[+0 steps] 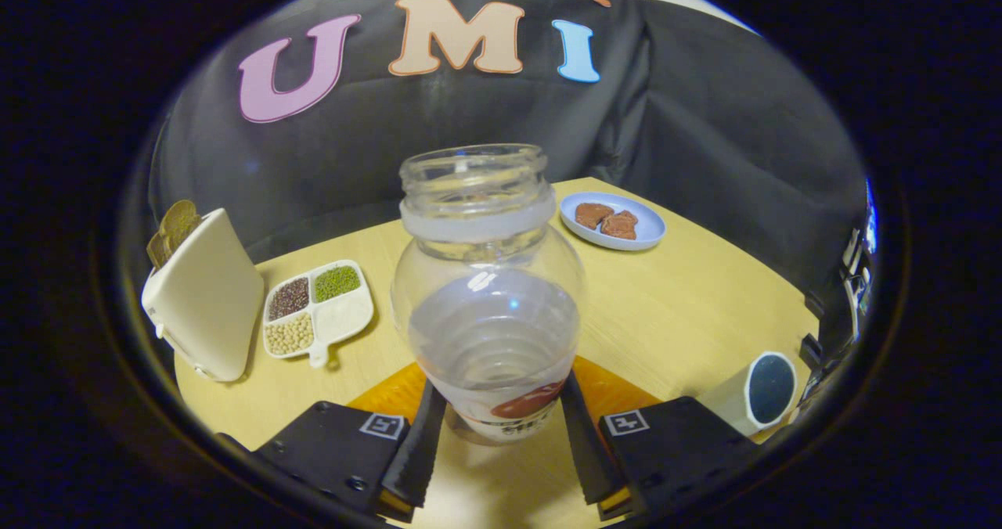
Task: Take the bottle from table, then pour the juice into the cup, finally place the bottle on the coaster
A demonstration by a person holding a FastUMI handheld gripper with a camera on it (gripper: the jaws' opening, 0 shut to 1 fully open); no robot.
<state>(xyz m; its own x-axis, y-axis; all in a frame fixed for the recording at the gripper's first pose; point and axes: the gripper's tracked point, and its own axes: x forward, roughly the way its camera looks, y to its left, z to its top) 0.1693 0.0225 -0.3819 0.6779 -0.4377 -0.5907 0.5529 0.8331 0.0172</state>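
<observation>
So we have the bottle between the two fingers of our gripper, both pads pressed against its lower sides, which we take as a firm grip. Its mouth is open with no cap on it, and it stands upright with clear liquid filling roughly the lower half. Whether its base rests on the table or hangs just above it, we cannot tell. Behind the bottle, an orange coaster lies flat on the table, showing on both sides of its base. Right of the bottle, near the table's edge, stands the cup, well apart from it. We judge the taking step done or nearly so; pouring into the cup and setting the bottle on the coaster are both left
</observation>
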